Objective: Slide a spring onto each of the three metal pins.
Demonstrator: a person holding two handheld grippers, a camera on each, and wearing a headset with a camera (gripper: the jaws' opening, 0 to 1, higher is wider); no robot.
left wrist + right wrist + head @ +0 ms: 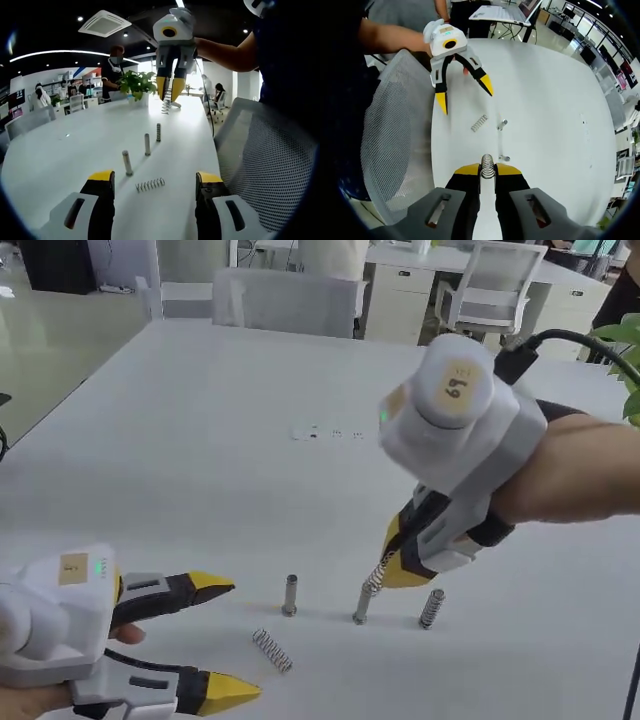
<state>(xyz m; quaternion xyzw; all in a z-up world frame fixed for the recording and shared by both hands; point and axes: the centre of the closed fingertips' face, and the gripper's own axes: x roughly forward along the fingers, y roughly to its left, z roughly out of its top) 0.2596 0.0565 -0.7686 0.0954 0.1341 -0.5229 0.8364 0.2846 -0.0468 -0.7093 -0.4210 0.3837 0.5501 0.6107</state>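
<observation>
Right tool [488, 172] pinches one spring [487, 165] of three; three pins [290, 595] stand.

Three upright metal pins [290, 595], three coiled springs [271, 650]

pins [361, 611] in row on table [200, 440], loose spring [271, 650] before them

A wide, smooth white table [200, 420] spreads across the room. A grey mesh-backed office chair [265, 155] stands just beside its edge. In the left gripper view a leafy green potted plant [136, 82] is at the table's far end, with a standing person [114, 65] behind it. The head view shows a white slatted chair [485, 285] and a pale cabinet [400, 300] beyond the table. A square white ceiling vent [105, 22] hangs overhead.
</observation>
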